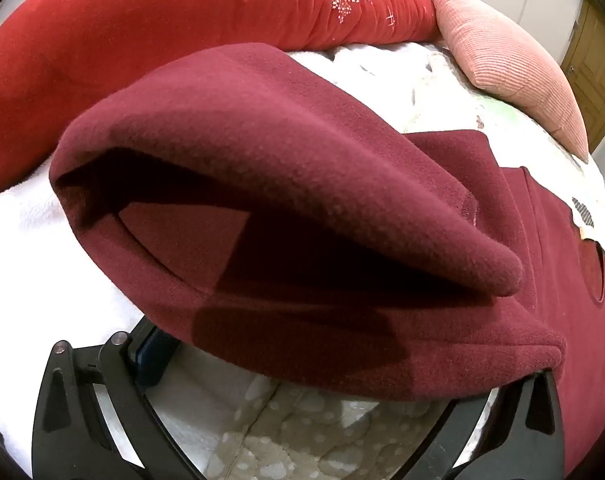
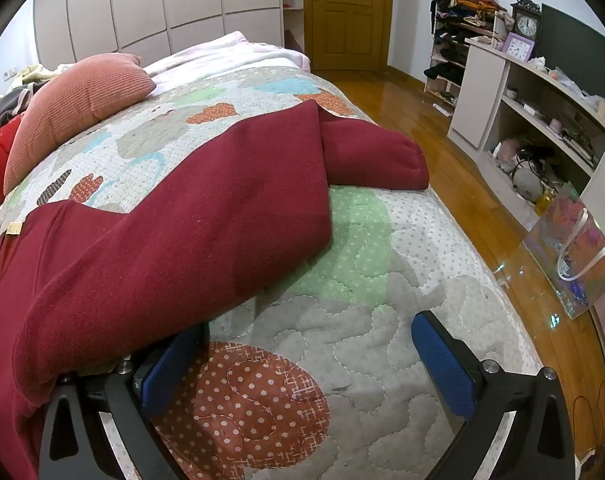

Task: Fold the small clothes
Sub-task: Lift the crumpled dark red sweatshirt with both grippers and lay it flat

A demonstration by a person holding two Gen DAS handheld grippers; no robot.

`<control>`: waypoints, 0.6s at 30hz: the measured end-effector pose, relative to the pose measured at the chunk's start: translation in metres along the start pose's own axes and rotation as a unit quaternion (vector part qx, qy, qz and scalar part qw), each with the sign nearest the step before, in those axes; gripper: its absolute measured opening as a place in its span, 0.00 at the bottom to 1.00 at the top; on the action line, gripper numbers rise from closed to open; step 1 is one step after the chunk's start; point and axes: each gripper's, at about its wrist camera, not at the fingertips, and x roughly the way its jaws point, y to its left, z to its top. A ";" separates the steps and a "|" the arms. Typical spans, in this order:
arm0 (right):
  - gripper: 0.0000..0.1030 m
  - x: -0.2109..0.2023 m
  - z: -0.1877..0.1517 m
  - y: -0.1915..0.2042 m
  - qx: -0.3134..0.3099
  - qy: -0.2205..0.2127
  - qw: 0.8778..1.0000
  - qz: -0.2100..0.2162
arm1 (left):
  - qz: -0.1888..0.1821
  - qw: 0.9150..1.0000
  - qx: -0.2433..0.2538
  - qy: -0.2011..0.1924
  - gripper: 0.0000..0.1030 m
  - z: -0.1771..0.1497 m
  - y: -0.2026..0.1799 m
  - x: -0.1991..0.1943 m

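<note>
**Maroon sweater spread on the bed, both tongs wide**

Left wrist view: the left gripper (image 1: 302,384) stands fully open, gripping nothing; a folded-over flap of the maroon sweater (image 1: 286,184) drapes across its fingers, near the red cushion (image 1: 142,32).

Right wrist view: the right gripper (image 2: 306,368) gapes wide over the quilt (image 2: 342,320), empty; the sweater (image 2: 182,232) covers its left finger and reaches toward the bed's floor-side edge.

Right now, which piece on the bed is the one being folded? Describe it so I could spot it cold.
Start at the bed's patchwork quilt. Across its near edge, just ahead of both open grippers, sprawls a dark maroon fleece garment, one sleeve reaching toward the floor side. Unlike the brighter red embroidered quilt and the ribbed pink pillow behind it, it is plain, deep wine-coloured and flat.
</note>
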 end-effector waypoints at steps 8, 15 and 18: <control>1.00 0.000 0.000 0.000 0.000 0.000 1.000 0.000 | 0.004 1.000 0.001 0.000 1.00 0.001 -0.001 0.000; 1.00 0.000 0.000 0.000 0.000 0.000 1.000 0.000 | 0.004 1.000 -0.004 0.003 1.00 0.003 -0.003 -0.001; 1.00 0.000 0.000 0.000 0.000 0.000 1.000 0.000 | -0.006 0.999 -0.002 0.034 1.00 0.003 0.001 -0.004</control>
